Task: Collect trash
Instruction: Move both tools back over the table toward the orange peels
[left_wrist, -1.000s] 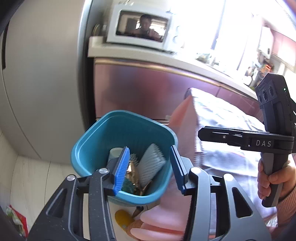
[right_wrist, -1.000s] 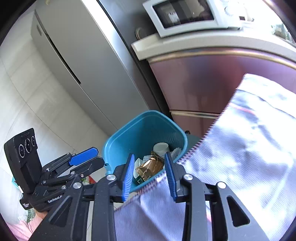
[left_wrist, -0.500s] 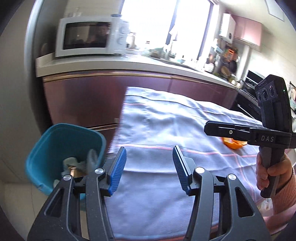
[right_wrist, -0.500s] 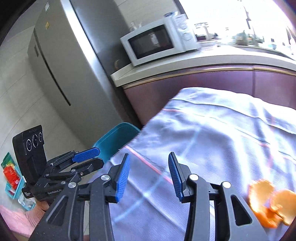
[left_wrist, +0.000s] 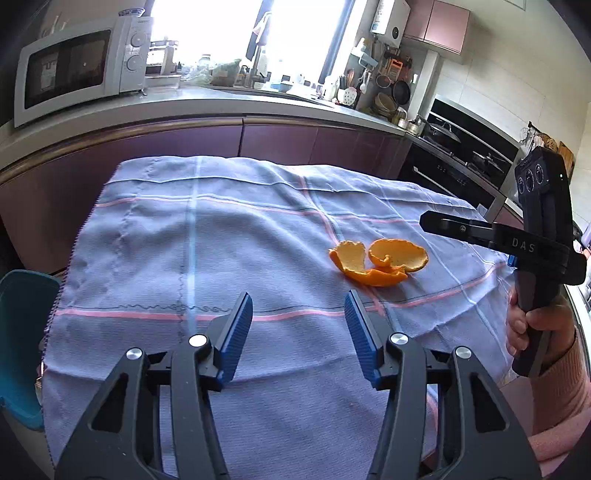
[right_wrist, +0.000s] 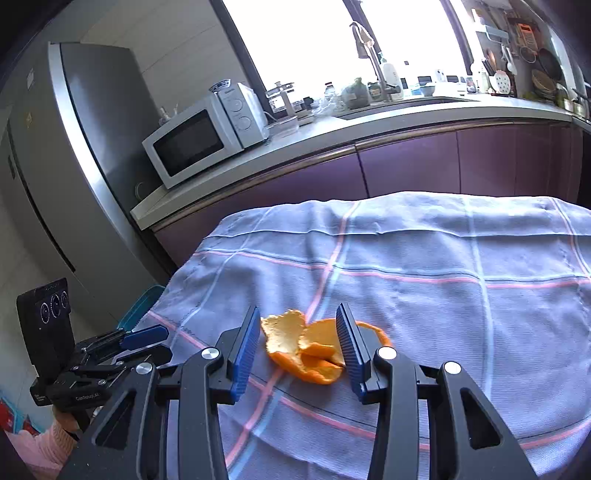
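Left gripper (left_wrist: 298, 328) and right gripper (right_wrist: 300, 345): jaws apart.

— Legible markings? 
— "DAS", white capitals, on the black body of the right gripper (left_wrist: 537, 245). 
— Others? 
— Small white print on the left gripper (right_wrist: 86, 397), too blurred to read with confidence.

Orange peel (left_wrist: 376, 260): bright orange outside, paler yellow-orange inside. Cloth (left_wrist: 229, 236) over table: pale lavender-blue, checked with thin pink, light-blue and dark lines. Bin (left_wrist: 18, 347): teal. Left hand-held gripper (left_wrist: 298, 332): black frame, blue ribbed pads, silver screws. Right hand-held gripper (right_wrist: 297, 349): same black and blue. Microwave (right_wrist: 207, 136): white, dark door. Cabinets (right_wrist: 443, 162): glossy purple-maroon. Fridge (right_wrist: 74, 155): grey steel. Sleeve (left_wrist: 561, 398): pink.
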